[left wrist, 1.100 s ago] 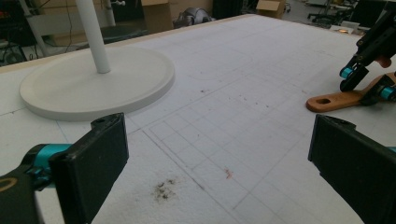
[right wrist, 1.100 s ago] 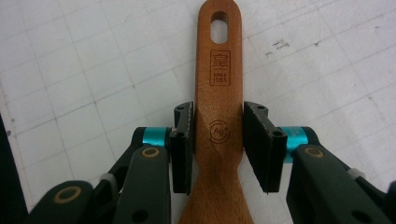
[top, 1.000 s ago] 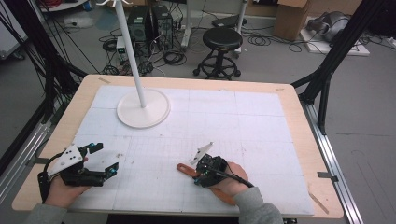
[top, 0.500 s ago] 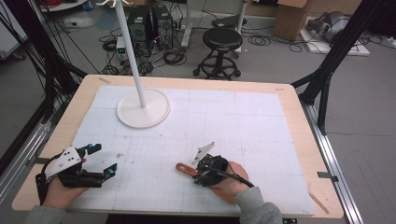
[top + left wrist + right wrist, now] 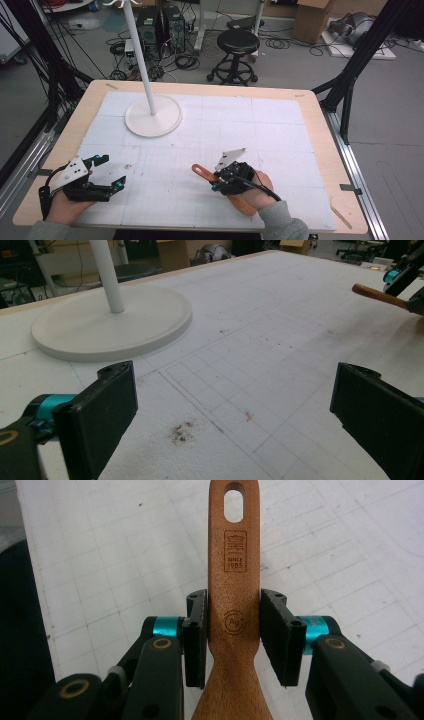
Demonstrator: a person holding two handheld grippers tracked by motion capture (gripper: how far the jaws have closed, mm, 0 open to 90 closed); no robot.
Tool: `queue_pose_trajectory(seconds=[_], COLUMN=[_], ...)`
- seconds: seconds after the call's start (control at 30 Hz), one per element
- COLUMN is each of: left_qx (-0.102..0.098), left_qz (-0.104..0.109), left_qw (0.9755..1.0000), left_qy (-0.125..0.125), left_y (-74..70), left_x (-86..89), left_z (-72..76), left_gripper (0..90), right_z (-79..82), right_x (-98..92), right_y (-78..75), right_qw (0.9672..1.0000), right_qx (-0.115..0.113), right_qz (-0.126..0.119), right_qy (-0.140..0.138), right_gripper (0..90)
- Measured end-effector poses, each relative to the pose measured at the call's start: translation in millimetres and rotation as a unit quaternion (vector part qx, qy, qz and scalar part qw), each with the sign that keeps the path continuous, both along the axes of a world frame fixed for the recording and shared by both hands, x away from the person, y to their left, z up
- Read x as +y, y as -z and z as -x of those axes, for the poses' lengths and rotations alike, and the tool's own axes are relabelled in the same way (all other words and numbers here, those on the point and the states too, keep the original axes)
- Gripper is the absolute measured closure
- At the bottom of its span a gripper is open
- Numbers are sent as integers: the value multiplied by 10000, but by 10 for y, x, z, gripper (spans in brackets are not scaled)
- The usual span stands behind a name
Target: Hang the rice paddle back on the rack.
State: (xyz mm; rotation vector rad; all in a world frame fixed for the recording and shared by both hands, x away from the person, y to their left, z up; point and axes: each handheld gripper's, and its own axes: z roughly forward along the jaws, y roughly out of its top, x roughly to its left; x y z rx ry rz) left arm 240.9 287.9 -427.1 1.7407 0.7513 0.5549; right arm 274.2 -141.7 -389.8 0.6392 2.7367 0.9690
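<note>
A brown wooden spatula [image 5: 234, 555] with a hanging hole and a stamped mark on its handle is held by my right gripper [image 5: 234, 605], whose pads press on both edges of the handle just above where it widens. From the high view, the right gripper [image 5: 216, 179] is at the near middle of the white mat, the spatula handle [image 5: 201, 170] sticks out to the left, and the broad end passes under the hand. My left gripper [image 5: 112, 171] rests at the near left, open and empty. Its jaws stand wide apart over bare mat [image 5: 235, 405].
A white stand with a round base [image 5: 153, 116] and thin pole [image 5: 140, 55] sits at the back left of the mat; the base [image 5: 110, 325] lies ahead of the left gripper. The wooden table edge [image 5: 320, 120] frames the mat. A stool [image 5: 239, 42] and cables lie beyond the table.
My right gripper has lifted slightly with the spatula, so the handle's tip now sits a bit higher and farther from the near edge. The left gripper has stayed put.
</note>
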Motion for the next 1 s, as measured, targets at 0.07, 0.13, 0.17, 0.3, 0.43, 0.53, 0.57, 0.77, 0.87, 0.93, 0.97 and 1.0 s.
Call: queue_pose_trajectory(seconds=[0.07,0.13,0.17,0.3,0.43,0.53,0.57,0.77,0.87,0.93,0.97,1.0], left_qx=[-13,-19,-16,2,11,-3,-11,1,0,-6,-5,0], left_qz=[5,3,4,-8,-13,-12,-18,4,-11,-9,-6,-7], left_qw=[10000,10000,10000,10000,10000,10000,10000,10000,10000,10000,10000,10000], left_qy=[-4,-7,-9,-9,-9,-5,-9,-17,-4,-10,-16,-16], left_y=[-4,-5,-4,0,2,-2,-3,2,-1,0,0,-1], left_x=[2,3,3,2,-1,0,2,-2,-1,-1,-1,0], left_z=[6,10,11,5,3,8,8,5,6,7,7,8], left_gripper=[56,56,56,56,56,56,56,56,56,56,56,56], right_z=[10,20,26,43,53,65,67,90,96,105,107,113], right_x=[-20,-48,-63,-131,-201,-250,-266,-352,-392,-414,-423,-433], right_y=[-31,-73,-97,-203,-289,-341,-358,-451,-482,-500,-508,-518], right_qw=[10000,9999,9997,9984,9969,9955,9948,9908,9888,9879,9873,9865], right_qx=[-36,-115,-171,-397,-498,-569,-614,-772,-824,-865,-886,-910], right_qz=[-40,-80,-123,-358,-551,-692,-744,-1075,-1223,-1266,-1301,-1349], right_qy=[27,50,79,193,263,313,311,265,231,217,199,195], right_gripper=[640,640,640,641,641,641,640,641,641,641,641,641])
